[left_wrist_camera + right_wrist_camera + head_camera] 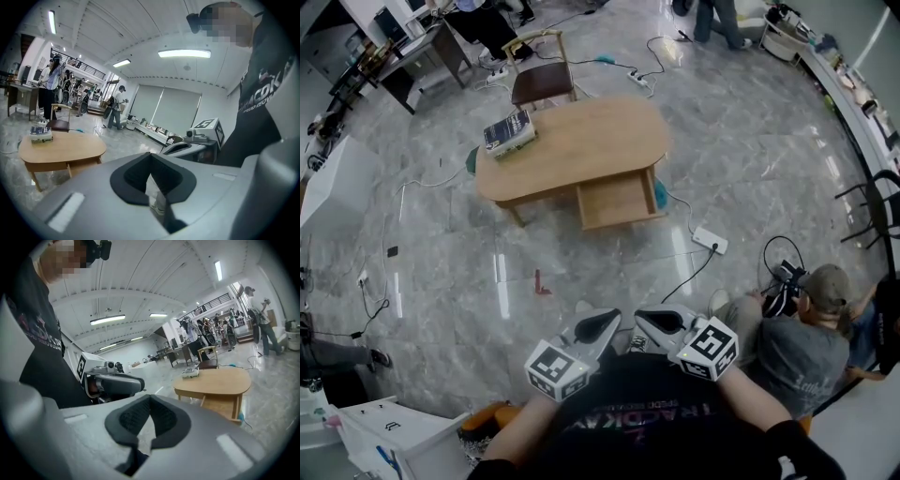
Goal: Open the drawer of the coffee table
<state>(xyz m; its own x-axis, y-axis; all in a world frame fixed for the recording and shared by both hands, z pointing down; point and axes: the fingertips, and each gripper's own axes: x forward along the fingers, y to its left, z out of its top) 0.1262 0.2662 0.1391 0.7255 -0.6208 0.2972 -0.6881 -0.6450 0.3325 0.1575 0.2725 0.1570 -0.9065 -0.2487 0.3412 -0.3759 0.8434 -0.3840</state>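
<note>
A light wooden oval coffee table (581, 141) stands on the grey marble floor, well ahead of me. Its drawer (619, 199) sticks out from under the tabletop on the near side. Both grippers hang close to my chest, far from the table and side by side. My left gripper (605, 323) is shut with nothing in it, and so is my right gripper (661, 321). The left gripper view shows its own shut jaws (150, 180), with the table (61, 147) at the left. The right gripper view shows shut jaws (149, 420), with the table (215, 380) at the right.
A wooden chair (542, 75) stands behind the table, and a flat box (508, 131) lies on the tabletop's left end. A power strip (710, 240) and cables lie on the floor at the right. A person (802, 328) sits at my right, and white furniture (384, 427) stands lower left.
</note>
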